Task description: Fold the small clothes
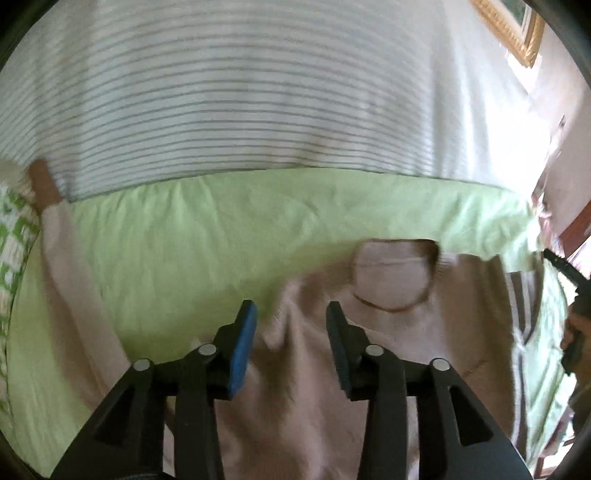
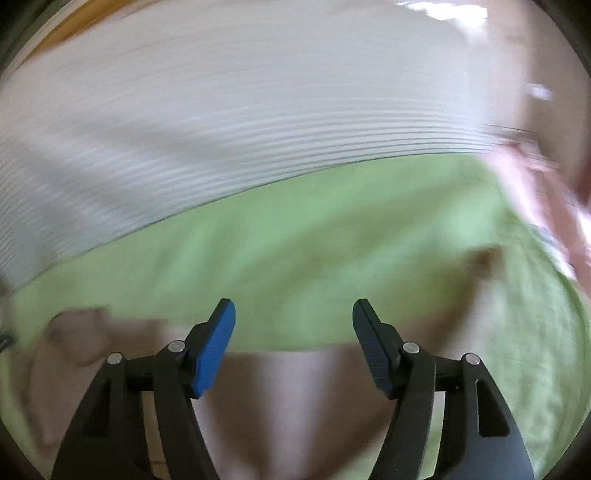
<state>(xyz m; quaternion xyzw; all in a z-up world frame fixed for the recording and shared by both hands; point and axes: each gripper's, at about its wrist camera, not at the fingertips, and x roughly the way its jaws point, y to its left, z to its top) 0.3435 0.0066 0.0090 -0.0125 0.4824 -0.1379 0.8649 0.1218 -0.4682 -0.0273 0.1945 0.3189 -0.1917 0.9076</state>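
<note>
A small beige long-sleeved top (image 1: 424, 325) lies flat on a light green sheet (image 1: 207, 236), its neck opening (image 1: 395, 273) pointing away from me. One sleeve (image 1: 74, 273) runs to the far left. My left gripper (image 1: 291, 314) is open just above the top's left shoulder. In the blurred right wrist view my right gripper (image 2: 293, 314) is open above the top's beige cloth (image 2: 291, 398), near its edge on the green sheet (image 2: 332, 236). The right gripper also shows at the right edge of the left wrist view (image 1: 565, 266).
A white cloth with thin grey stripes (image 1: 240, 103) covers the bed beyond the green sheet. A green-and-white patterned fabric (image 1: 14, 236) lies at the far left. A gold picture frame (image 1: 517, 33) is at the top right.
</note>
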